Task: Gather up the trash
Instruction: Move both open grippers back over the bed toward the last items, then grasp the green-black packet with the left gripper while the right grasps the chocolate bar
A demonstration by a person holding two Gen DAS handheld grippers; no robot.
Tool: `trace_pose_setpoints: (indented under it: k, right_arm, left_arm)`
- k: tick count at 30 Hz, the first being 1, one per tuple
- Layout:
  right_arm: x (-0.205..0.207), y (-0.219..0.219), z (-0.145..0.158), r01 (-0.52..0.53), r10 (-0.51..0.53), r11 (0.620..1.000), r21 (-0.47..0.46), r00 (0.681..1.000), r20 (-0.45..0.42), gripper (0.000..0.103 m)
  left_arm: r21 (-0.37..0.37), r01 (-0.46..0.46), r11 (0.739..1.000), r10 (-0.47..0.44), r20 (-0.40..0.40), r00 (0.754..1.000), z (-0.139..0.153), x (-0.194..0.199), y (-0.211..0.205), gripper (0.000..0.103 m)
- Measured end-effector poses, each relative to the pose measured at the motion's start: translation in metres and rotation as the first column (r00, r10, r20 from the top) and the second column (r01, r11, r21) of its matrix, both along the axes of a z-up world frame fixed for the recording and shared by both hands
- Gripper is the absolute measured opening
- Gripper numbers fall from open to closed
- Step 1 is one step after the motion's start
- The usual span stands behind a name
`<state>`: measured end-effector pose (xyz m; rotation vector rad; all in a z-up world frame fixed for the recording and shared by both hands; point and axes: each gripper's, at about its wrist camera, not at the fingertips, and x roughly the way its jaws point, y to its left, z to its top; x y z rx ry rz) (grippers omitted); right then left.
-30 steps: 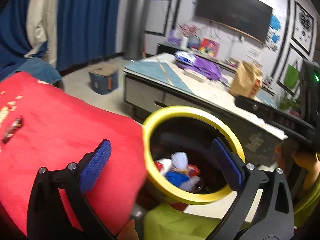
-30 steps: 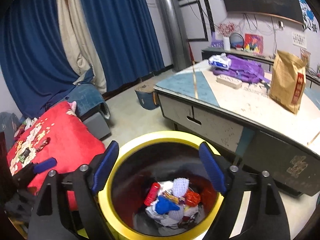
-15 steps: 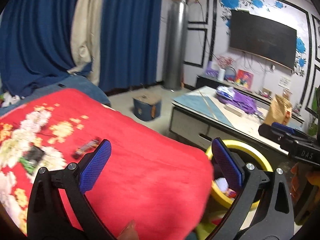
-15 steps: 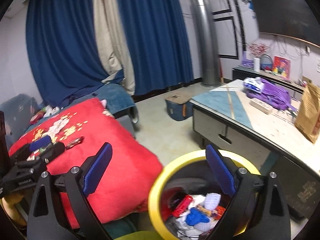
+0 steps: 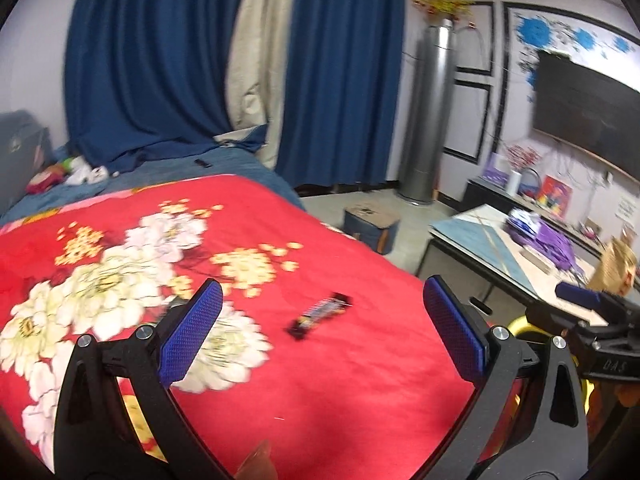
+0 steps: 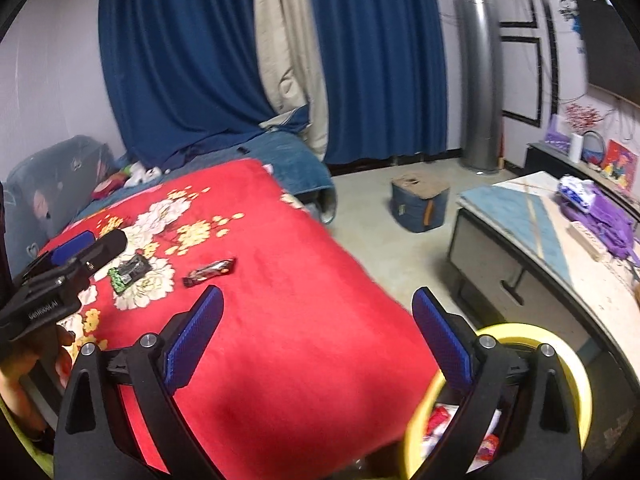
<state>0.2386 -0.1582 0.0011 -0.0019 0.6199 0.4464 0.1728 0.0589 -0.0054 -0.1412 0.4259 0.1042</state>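
In the left wrist view, the left gripper [image 5: 318, 328] is hanging over a red flowered blanket [image 5: 340, 380] with its blue fingers [image 5: 192, 336] standing wide apart and nothing between them. A dark candy wrapper [image 5: 320, 315] is lying flat on the blanket in the middle of the frame, in the gap between the two fingers but apart from both. At the right edge the right gripper [image 5: 588, 312] is poking in, and a sliver of the yellow bin [image 5: 518, 324] is showing just below it. In the right wrist view, the left gripper [image 6: 80, 250] is sitting at the left edge, a green and black packet [image 6: 129, 273] is lying on the blanket just beside it, and the candy wrapper [image 6: 210, 273] is lying a little further right. The right gripper [image 6: 316, 336] is holding its fingers [image 6: 444, 344] spread wide and empty over the blanket. At the lower right the yellow bin [image 6: 576, 364] is standing on the floor against the blanket, with trash [image 6: 438, 420] lying inside it.
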Motion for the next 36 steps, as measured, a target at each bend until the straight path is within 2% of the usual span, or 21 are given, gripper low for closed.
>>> trace_pose_setpoints:
  k: [5,12,20,24,26,28,31,33,35,36]
  right_arm:
    - [0.021,0.04,-0.008,-0.039,0.039,0.999,-0.001,0.998,-0.05,0.093]
    - [0.05,0.094,-0.027,-0.087,0.085,0.996,-0.004,0.987,-0.133,0.093]
    - [0.079,0.132,-0.052,-0.092,0.09,0.996,0.002,0.97,-0.224,0.091]
    - [0.094,0.15,-0.061,-0.101,0.101,0.995,0.013,0.959,-0.265,0.085]
    - [0.103,0.159,-0.07,-0.106,0.107,0.994,0.017,0.947,-0.302,0.075]
    - [0.108,0.165,-0.08,-0.117,0.124,0.992,0.042,0.929,-0.349,0.051]
    - [0.105,0.166,-0.086,-0.119,0.14,0.99,0.081,0.927,-0.348,0.027]
    - [0.099,0.166,-0.085,-0.152,0.187,0.98,0.128,0.926,-0.329,0.022]
    - [0.092,0.165,-0.081,-0.185,0.223,0.971,0.149,0.926,-0.306,0.019]
    - [0.089,0.164,-0.079,-0.197,0.236,0.968,0.154,0.926,-0.296,0.016]
  left_arm:
    - [-0.031,-0.088,0.996,0.088,-0.018,0.996,-0.002,-0.001,0.04,0.092]
    - [-0.116,-0.189,0.975,0.18,-0.084,0.98,-0.021,0.003,0.095,0.092]
    - [-0.229,-0.226,0.947,0.192,-0.162,0.968,-0.048,0.009,0.128,0.092]
    - [-0.283,-0.233,0.931,0.182,-0.195,0.964,-0.063,0.014,0.136,0.092]
    - [-0.316,-0.237,0.919,0.175,-0.212,0.961,-0.069,0.016,0.14,0.092]
    - [-0.343,-0.24,0.908,0.172,-0.218,0.961,-0.073,0.016,0.144,0.091]
    - [-0.367,-0.24,0.899,0.166,-0.222,0.961,-0.077,0.016,0.146,0.087]
    - [-0.378,-0.236,0.895,0.159,-0.224,0.962,-0.079,0.016,0.147,0.082]
    - [-0.386,-0.23,0.893,0.15,-0.227,0.962,-0.08,0.017,0.146,0.072]
    - [-0.387,-0.227,0.894,0.146,-0.227,0.963,-0.08,0.018,0.145,0.062]
